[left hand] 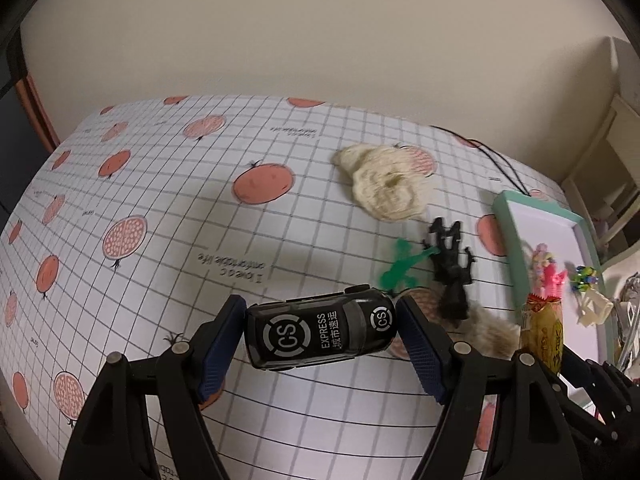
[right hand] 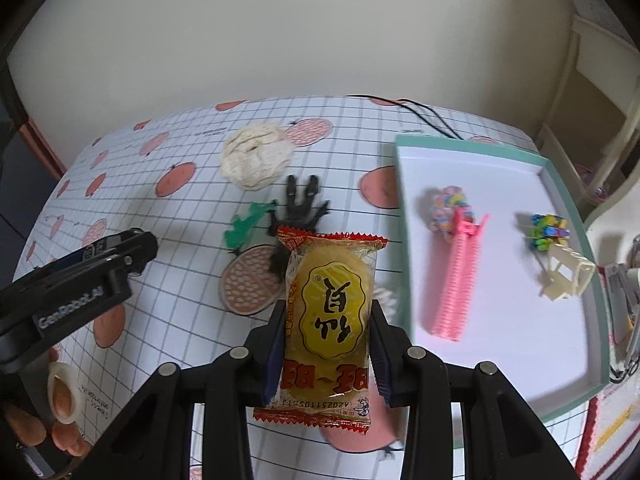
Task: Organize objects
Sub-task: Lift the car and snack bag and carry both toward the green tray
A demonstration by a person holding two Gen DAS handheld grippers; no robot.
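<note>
Black toy car point(left hand: 320, 330), yellow-red snack packet point(right hand: 326, 320), seemingly mint-rimmed white tray point(right hand: 560, 168), pomegranate-print grid tablecloth point(left hand: 160, 200)

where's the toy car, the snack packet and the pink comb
toy car point(left hand: 320, 330), left wrist view, on its black roof by the EXPRESS lettering
snack packet point(right hand: 332, 312), right wrist view, on the yellow oval of the wrapper
pink comb point(right hand: 458, 284), right wrist view, on the middle of its ridged spine

Table's got a white grid cloth point(right hand: 168, 240) with pink fruit prints. Sitting on it: a cream knitted piece point(right hand: 256, 156) upper middle, a black toy figure point(right hand: 302, 204) touching a green one point(right hand: 242, 230) mid-frame, a thin black cable point(right hand: 420, 110) up top, and a mint-rimmed tray point(right hand: 572, 196) on the right.
</note>
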